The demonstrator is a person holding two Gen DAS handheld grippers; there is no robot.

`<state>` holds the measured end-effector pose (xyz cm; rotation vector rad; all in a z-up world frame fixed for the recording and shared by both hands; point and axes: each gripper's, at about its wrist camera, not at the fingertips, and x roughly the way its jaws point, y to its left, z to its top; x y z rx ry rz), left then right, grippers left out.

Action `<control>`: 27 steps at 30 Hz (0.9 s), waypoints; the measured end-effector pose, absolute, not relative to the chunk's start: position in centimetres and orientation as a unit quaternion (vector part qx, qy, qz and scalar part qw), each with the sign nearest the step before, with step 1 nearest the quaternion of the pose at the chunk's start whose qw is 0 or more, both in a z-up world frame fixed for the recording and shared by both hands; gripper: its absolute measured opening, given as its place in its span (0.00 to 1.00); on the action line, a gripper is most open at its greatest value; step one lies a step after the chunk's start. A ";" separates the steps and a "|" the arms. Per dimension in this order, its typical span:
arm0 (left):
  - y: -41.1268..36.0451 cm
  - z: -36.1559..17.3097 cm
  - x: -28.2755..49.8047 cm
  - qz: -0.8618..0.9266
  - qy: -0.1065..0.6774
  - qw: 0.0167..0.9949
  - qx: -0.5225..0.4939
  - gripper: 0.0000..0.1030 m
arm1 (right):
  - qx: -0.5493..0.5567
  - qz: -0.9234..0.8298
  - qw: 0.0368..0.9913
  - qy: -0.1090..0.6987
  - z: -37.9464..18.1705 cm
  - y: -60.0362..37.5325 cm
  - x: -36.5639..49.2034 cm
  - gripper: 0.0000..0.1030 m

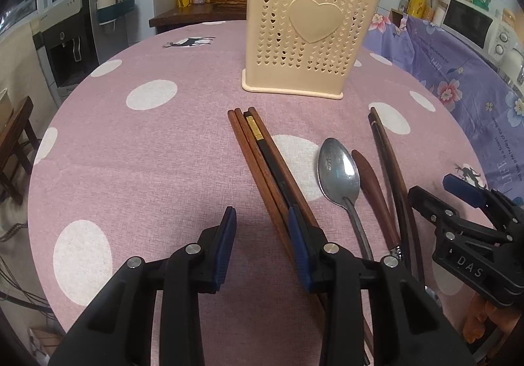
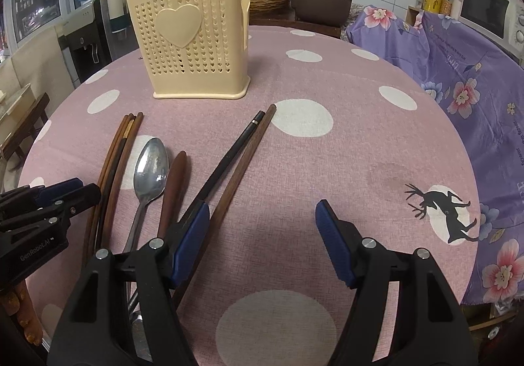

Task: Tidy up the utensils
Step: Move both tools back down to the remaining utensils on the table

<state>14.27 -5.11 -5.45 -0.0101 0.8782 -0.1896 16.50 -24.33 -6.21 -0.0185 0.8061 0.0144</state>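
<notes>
Two grippers stand open and hold nothing, the left gripper just left of a chopstick bundle and the right gripper right of a loose chopstick pair, all lying near of the cream utensil holder, so either could close beside the sticks and scatter them toward the metal spoon.

A round table under a pink, white-dotted cloth carries a cream perforated utensil holder; before it lie a bundle of chopsticks, a metal spoon, a wooden spoon and two more chopsticks.
</notes>
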 end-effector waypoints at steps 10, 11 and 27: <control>-2.1 -4.8 14.5 -0.058 0.426 0.903 -0.021 0.32 | 0.016 0.013 0.917 0.399 -5.5 -25.6 17.0 0.65; -2.0 -4.6 14.6 -0.058 0.424 0.903 -0.024 0.32 | 0.020 0.019 0.916 0.400 -5.4 -25.5 17.2 0.65; -2.1 -4.2 15.3 -0.071 0.420 0.904 -0.039 0.32 | 0.121 0.115 0.881 0.443 -5.8 -23.2 18.8 0.25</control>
